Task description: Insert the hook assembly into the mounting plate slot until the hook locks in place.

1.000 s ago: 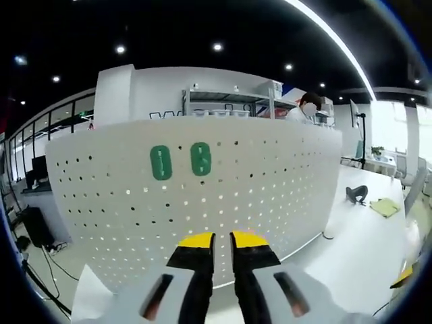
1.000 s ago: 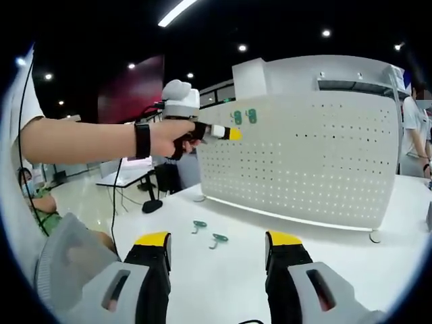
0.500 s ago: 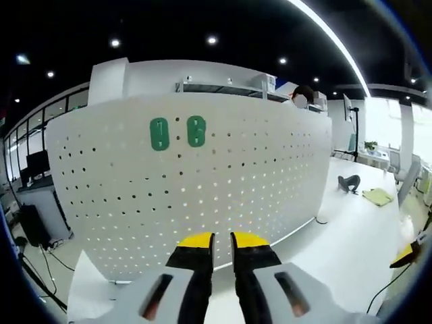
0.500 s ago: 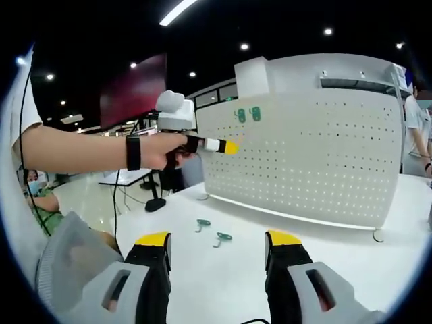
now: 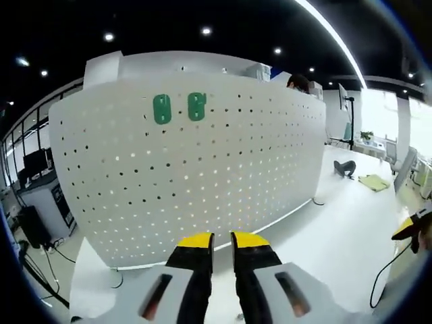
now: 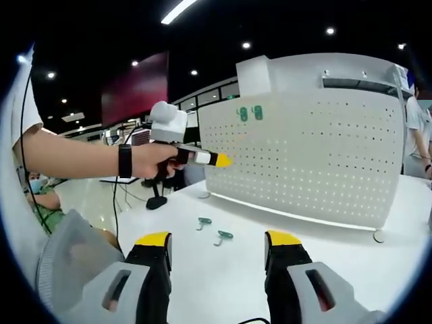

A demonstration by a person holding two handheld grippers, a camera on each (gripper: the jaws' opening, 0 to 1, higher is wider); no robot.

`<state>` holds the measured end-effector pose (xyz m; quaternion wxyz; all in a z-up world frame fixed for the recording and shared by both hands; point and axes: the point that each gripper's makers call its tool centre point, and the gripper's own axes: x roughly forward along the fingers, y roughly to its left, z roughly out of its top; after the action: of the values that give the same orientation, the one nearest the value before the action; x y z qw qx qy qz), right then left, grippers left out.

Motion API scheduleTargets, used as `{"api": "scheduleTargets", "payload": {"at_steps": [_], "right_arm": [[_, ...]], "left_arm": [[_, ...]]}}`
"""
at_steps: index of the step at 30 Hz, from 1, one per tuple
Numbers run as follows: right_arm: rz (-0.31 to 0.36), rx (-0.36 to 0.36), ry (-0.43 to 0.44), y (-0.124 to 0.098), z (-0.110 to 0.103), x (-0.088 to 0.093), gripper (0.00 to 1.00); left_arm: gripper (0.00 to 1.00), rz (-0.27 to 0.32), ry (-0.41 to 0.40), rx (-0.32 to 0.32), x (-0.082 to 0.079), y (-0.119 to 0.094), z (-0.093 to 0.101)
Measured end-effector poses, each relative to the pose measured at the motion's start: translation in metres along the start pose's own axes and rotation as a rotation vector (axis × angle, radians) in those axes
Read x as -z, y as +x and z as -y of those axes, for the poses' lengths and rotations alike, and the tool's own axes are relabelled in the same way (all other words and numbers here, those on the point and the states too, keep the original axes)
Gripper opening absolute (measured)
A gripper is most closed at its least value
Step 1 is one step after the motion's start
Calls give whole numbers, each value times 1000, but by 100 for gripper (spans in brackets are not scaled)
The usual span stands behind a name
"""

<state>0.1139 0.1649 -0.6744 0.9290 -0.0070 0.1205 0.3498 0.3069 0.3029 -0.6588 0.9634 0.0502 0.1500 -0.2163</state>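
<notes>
1. Right gripper view: two green hooks lie loose on the white desk [image 6: 351, 229], one [image 6: 202, 222] at about 11 o'clock from the right tool [image 6: 217, 237] and the other [image 6: 223, 236] almost dead ahead at 12 o'clock, just beside the first and well short of the board.
2. The white pegboard [image 6: 317, 155] stands upright across the desk beyond the hooks, at 1 o'clock; two green plates [image 6: 248, 113] sit side by side near its top left corner.
3. The right tool's jaws stand wide apart and hold nothing.
4. The left tool [image 6: 217, 160], held in a hand [image 6: 154, 162], hangs in the air at 10 o'clock, its yellow tip pointing at the board's left edge, well above the hooks.
5. Left gripper view: the left tool [image 5: 222, 240] has its jaws nearly closed with only a thin gap, nothing between them; the green plates [image 5: 179, 108] sit at 11 o'clock, high on the pegboard [image 5: 223, 169].
6. Judgement: the right tool is nearer the hooks, so the pick-up likely falls to it, reaching forward and down; each hook's long axis is too small to read.
</notes>
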Motion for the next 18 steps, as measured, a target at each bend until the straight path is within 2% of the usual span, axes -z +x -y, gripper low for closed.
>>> {"api": "scheduleTargets", "payload": {"at_steps": [10,14,18], "right_arm": [[1,-4,3,2,-3,1,55],[-2,-9,2,3,-5,3,55],[-8,-13,3,3,-6,5,55]], "left_arm": [[12,-18,1,3,18,-11,-5],[12,-26,34,9,26,-15,-2],[14,-13,29,17,27,-19,0]]}}
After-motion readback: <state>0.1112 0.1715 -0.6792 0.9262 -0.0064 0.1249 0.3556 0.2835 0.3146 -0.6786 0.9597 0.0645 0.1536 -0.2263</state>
